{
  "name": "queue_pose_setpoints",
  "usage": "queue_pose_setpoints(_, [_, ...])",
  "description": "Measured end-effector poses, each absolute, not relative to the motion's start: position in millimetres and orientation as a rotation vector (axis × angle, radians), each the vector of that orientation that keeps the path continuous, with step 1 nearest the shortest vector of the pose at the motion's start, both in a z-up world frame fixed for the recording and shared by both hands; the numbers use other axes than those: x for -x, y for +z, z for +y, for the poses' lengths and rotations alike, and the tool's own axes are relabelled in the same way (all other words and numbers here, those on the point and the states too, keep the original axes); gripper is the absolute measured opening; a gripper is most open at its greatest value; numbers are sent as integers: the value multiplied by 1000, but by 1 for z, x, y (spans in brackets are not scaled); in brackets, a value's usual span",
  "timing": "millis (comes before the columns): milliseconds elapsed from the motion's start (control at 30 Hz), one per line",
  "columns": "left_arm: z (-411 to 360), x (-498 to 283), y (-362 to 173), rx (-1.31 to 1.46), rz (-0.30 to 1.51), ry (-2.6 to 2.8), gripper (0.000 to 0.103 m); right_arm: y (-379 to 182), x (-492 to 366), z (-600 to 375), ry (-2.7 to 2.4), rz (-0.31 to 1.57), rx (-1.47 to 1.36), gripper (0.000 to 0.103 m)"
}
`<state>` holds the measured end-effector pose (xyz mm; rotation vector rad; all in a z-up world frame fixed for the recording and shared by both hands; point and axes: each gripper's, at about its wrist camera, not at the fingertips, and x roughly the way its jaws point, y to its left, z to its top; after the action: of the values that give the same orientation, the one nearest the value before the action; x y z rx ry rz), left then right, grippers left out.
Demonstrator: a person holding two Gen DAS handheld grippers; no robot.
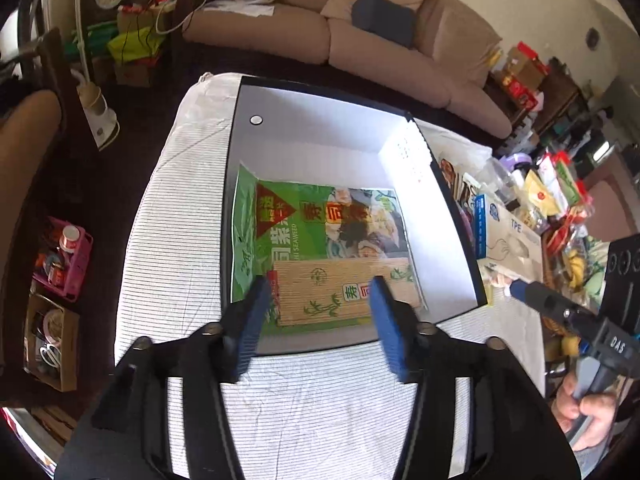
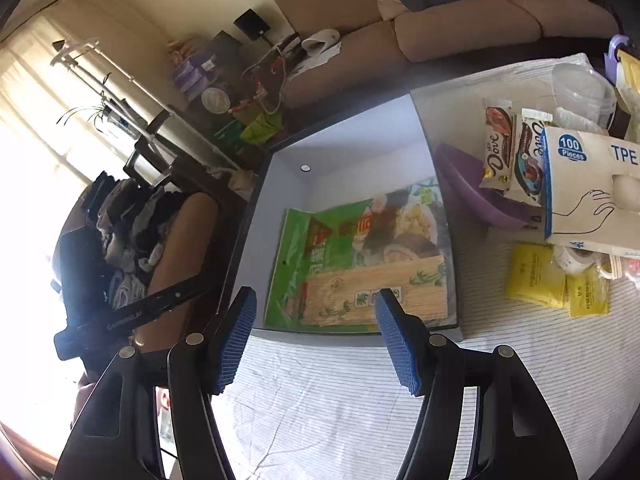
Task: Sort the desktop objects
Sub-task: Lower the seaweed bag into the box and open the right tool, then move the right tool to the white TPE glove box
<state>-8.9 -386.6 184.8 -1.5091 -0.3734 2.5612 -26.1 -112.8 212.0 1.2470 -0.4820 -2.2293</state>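
Note:
A green seaweed packet [image 1: 316,236] with a bamboo mat printed on it lies flat inside the white box [image 1: 320,136] on the striped tablecloth. My left gripper [image 1: 320,288] hovers above the box's near end, open, with nothing between its blue pads [image 1: 256,320]. In the right wrist view the same packet [image 2: 360,268] rests in the box [image 2: 280,200], and my right gripper [image 2: 314,300] stands open and empty over the near rim. The right gripper's body also shows at the far right of the left wrist view, held by a hand [image 1: 588,412].
Right of the box lie two Dove chocolate bars [image 2: 508,152], a purple tray [image 2: 476,192], a TPE glove box [image 2: 592,184], yellow sachets [image 2: 556,280] and a clear plastic tub [image 2: 580,88]. A beige sofa [image 1: 360,40] stands behind the table; baskets [image 1: 64,260] sit on the floor at left.

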Motion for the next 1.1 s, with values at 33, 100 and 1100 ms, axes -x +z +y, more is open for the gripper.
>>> queue_pose_setpoints(33, [-379, 5, 185, 1507, -340, 2574, 77, 213, 26, -110, -2238, -466, -1246, 65])
queue_pose_setpoints(100, [-364, -3, 185, 1508, -271, 2589, 92, 213, 24, -106, -2256, -429, -1246, 69])
queue_pose_setpoints(1100, [-278, -88, 222, 1500, -17, 2812, 103, 250, -36, -74, -2403, -70, -1120, 103])
